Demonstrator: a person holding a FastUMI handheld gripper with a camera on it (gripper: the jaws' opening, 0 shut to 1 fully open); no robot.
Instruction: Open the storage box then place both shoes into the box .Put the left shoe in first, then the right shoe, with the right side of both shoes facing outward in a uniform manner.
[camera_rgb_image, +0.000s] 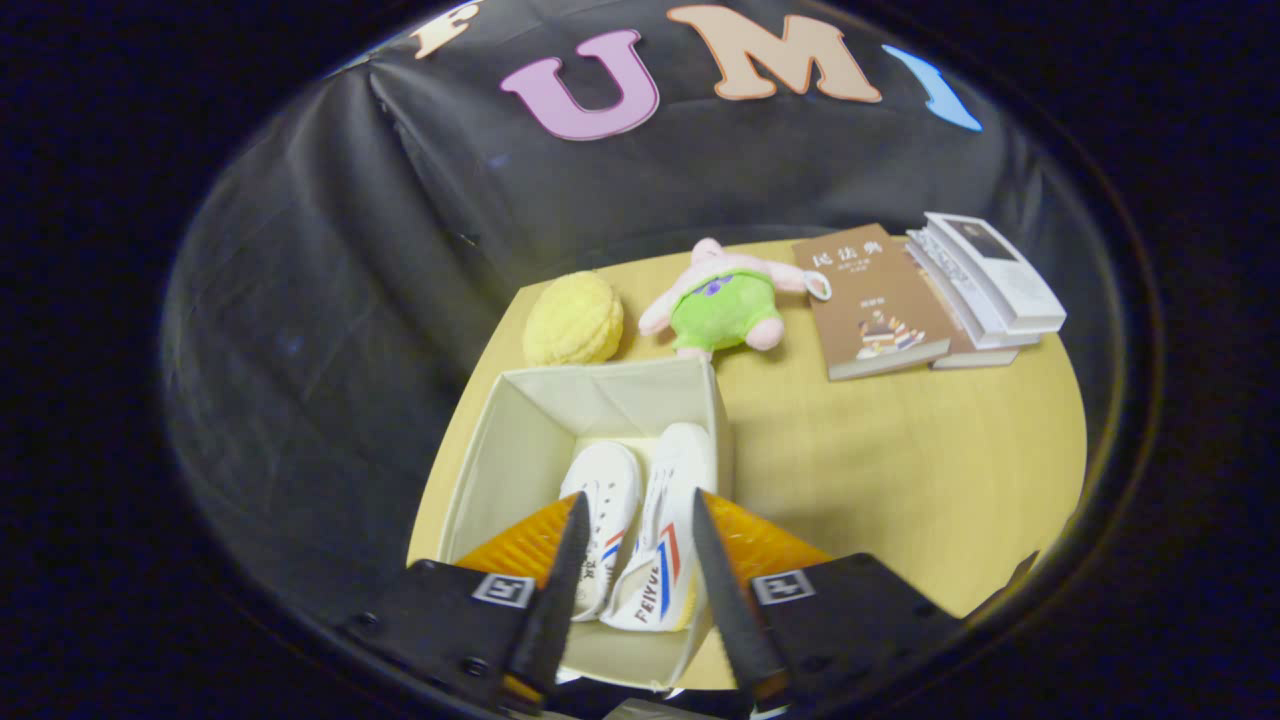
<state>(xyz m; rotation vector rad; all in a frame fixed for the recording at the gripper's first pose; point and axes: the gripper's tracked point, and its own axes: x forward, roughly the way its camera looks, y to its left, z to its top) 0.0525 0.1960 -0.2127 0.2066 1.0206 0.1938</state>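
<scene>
Dim, warm light; strong fisheye bending

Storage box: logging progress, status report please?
Hand-held gripper open, holding nothing, above storage box. Both shoes inside, side by side. Nothing in the way.

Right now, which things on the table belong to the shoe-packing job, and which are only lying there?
Belong to the job:
- open storage box
- two white shoes lying in it
- gripper, fingers apart above the shoes, holding nothing

Just lying about:
- yellow plush
- pink plush toy in green
- brown book
- stack of white books
</scene>
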